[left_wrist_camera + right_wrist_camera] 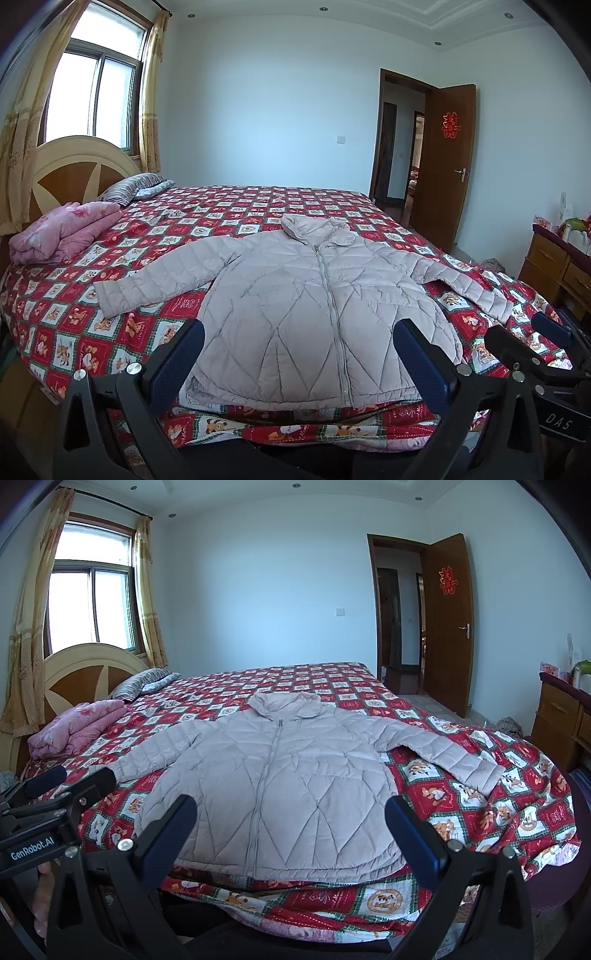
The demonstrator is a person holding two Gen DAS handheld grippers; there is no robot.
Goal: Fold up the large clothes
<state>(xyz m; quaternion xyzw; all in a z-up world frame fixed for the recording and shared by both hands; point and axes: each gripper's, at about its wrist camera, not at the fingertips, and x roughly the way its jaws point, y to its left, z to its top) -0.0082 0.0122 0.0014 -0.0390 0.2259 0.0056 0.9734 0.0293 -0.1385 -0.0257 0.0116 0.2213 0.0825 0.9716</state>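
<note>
Pale quilted jacket [314,314] flat on bed, beyond both wide-open, empty grippers: left [299,354], right [291,830].

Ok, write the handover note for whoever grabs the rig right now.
Left hand-held gripper: open, empty, hovering at the near edge of the bed, over the jacket's hem.
Right hand-held gripper: open, empty, beside the left one, also over the hem.
Jacket: flat on the bedspread, front up, zipped, hood away from you, both sleeves spread out to the sides.
Done: the jacket is laid out; no fold made.
Left: fold the sleeves in, then fold the body.
Pink quilt and pillow lie near the headboard, apart from the jacket.
</note>
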